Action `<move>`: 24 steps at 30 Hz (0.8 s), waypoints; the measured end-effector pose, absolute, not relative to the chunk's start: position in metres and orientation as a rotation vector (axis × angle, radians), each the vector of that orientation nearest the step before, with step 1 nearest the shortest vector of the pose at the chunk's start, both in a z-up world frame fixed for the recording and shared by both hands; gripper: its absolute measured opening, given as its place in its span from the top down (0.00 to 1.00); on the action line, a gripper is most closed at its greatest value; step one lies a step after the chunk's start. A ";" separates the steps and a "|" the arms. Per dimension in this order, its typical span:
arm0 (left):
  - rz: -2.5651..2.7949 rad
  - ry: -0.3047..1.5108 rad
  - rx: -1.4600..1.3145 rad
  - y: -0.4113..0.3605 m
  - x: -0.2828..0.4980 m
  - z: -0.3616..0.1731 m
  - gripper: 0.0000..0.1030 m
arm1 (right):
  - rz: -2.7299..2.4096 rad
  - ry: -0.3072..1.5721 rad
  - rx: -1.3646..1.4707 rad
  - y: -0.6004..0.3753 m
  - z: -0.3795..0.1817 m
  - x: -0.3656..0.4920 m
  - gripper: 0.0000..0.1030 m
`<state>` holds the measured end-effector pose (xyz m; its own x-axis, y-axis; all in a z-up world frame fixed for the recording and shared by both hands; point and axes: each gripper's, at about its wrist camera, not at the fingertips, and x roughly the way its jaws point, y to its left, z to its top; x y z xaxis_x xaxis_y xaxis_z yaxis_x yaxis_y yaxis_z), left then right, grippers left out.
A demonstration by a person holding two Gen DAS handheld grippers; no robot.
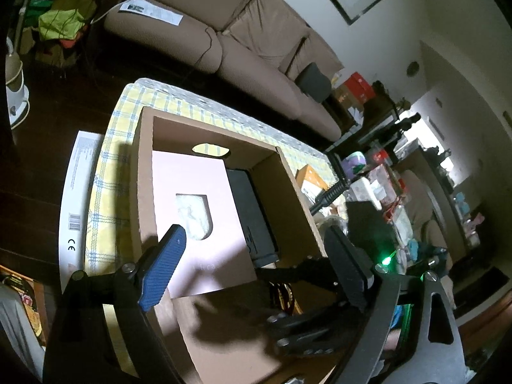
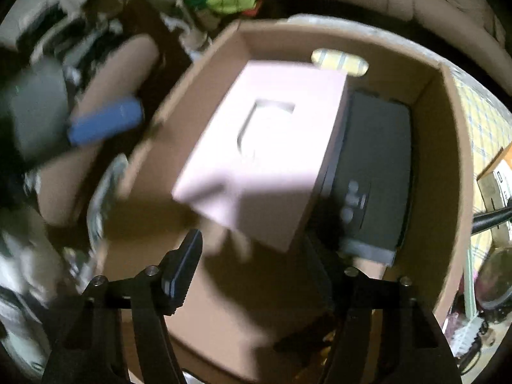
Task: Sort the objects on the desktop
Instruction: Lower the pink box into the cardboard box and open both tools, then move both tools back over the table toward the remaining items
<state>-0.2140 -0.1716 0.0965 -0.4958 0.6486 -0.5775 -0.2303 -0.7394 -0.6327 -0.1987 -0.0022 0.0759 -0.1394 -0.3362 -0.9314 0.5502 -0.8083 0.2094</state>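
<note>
An open cardboard box (image 1: 144, 172) (image 2: 448, 160) stands on a yellow checked tablecloth (image 1: 108, 176). Inside it lie a pink tissue box (image 1: 192, 176) (image 2: 272, 160) and, to its right, a flat black device (image 1: 252, 211) (image 2: 377, 160). My left gripper (image 1: 254, 230) hovers at the box's near rim, open, with nothing between its blue-padded fingers (image 1: 163, 268). My right gripper (image 2: 252, 238) points steeply down into the box over the bare cardboard floor, just short of the tissue box, open and empty. The right wrist view is blurred. The left tool's blue pad (image 2: 105, 121) shows at the left there.
A brown sofa (image 1: 256, 48) runs behind the table. A long white flat carton (image 1: 76, 192) lies on the dark floor at the left. An orange-and-white carton (image 1: 308, 176) (image 2: 496, 176) sits on the cloth right of the box. Cluttered shelves fill the right side.
</note>
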 end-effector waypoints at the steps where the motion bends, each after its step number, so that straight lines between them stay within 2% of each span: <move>1: 2.241 -0.662 -1.152 -0.172 -0.214 0.097 0.16 | -1.982 0.260 1.565 -0.004 0.070 -0.196 0.37; 3: 2.267 -0.640 -1.166 -0.173 -0.213 0.098 0.16 | -1.994 0.289 1.565 -0.008 0.065 -0.195 0.38; 7: 2.250 -0.673 -1.167 -0.177 -0.214 0.098 0.16 | -2.037 0.249 1.577 -0.005 0.060 -0.206 0.47; 11: 2.263 -0.675 -1.152 -0.180 -0.212 0.104 0.15 | -2.050 0.118 1.601 0.000 0.056 -0.219 0.47; 15: 2.264 -0.678 -1.149 -0.180 -0.211 0.107 0.15 | -2.057 0.130 1.613 -0.009 0.054 -0.224 0.47; 18: 2.259 -0.668 -1.158 -0.178 -0.210 0.108 0.15 | -2.013 0.084 1.645 -0.011 0.050 -0.222 0.41; 21: 2.264 -0.643 -1.164 -0.176 -0.208 0.109 0.09 | -2.028 0.042 1.630 -0.002 0.060 -0.222 0.42; 24: 2.280 -0.590 -1.179 -0.171 -0.205 0.110 0.08 | -2.057 -0.033 1.576 0.017 0.081 -0.217 0.33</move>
